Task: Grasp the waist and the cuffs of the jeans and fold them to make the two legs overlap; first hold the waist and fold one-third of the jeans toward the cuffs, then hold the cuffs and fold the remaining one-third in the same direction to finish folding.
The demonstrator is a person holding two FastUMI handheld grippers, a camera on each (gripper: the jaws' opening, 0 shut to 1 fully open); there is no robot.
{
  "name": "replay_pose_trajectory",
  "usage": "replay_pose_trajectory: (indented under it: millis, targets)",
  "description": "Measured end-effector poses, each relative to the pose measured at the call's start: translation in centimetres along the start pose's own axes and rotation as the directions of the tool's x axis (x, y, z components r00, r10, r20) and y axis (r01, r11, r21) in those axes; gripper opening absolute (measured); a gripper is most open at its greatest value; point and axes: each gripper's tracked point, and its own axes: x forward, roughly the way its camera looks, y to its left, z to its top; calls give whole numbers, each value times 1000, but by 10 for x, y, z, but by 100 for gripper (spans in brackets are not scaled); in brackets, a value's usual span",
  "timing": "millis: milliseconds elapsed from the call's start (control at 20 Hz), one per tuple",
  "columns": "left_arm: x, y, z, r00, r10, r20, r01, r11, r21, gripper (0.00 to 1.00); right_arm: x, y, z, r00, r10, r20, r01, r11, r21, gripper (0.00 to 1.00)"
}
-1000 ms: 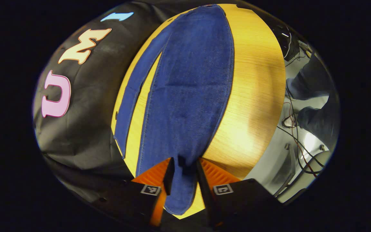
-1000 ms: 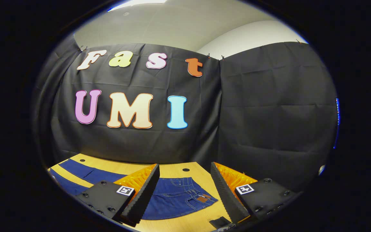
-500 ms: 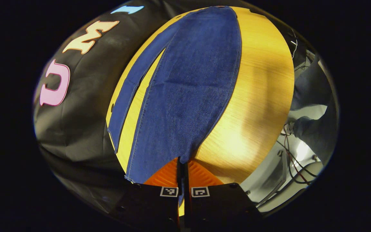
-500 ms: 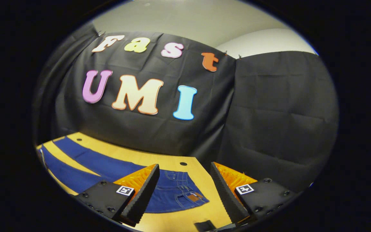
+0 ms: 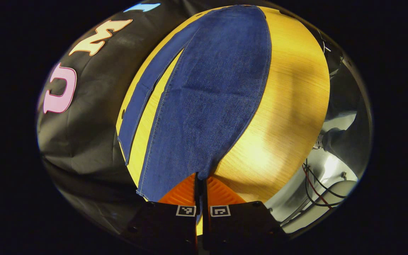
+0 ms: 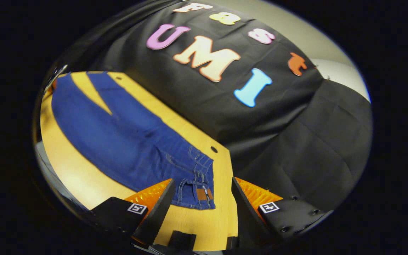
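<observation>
Left claw [image 5: 201,184] clamped on near cuff [image 5: 190,173] of jeans [image 5: 211,95]; right claw [image 6: 200,202] spread apart above waist [image 6: 198,177]. Jeans lying flat along counter [image 5: 289,106], legs not yet overlapped. Advised: seat right claw on waistband, then lift both ends together.

A recording booth in a lab: black cloth wall [image 6: 296,141] at right, wooden desk [image 5: 289,106], loose cables [image 5: 317,187] at lower right.

Wooden table [image 5: 289,106] (round hole [image 6: 214,149] near its edge), red and black cables [image 5: 313,184] beside it.
</observation>
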Motion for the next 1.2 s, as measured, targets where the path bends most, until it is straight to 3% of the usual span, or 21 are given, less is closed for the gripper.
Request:
replay_pose_trajectory:
  millis: [250,700,900,1100,1200]
  targets:
    - [0,1,2,1000,6,-22,-7,1000,-19,0,29,41,-46,986,134,-100,-147,980,-135,99]
    - [1,2,1,999,18,-51,-20,999,-42,0,62,80,-74,945,265,-192,-317,890,-328,99]
    - [1,3,0,998,27,-63,-29,999,-33,0,80,83,-73,945,258,-198,-317,872,-374,88]
    - [2,3,1,997,26,-70,-29,999,-43,0,100,91,-75,936,275,-222,-342,861,-376,67]
    - [2,3,0,997,30,-70,-33,998,-50,0,98,100,-78,923,292,-250,-371,849,-376,35]
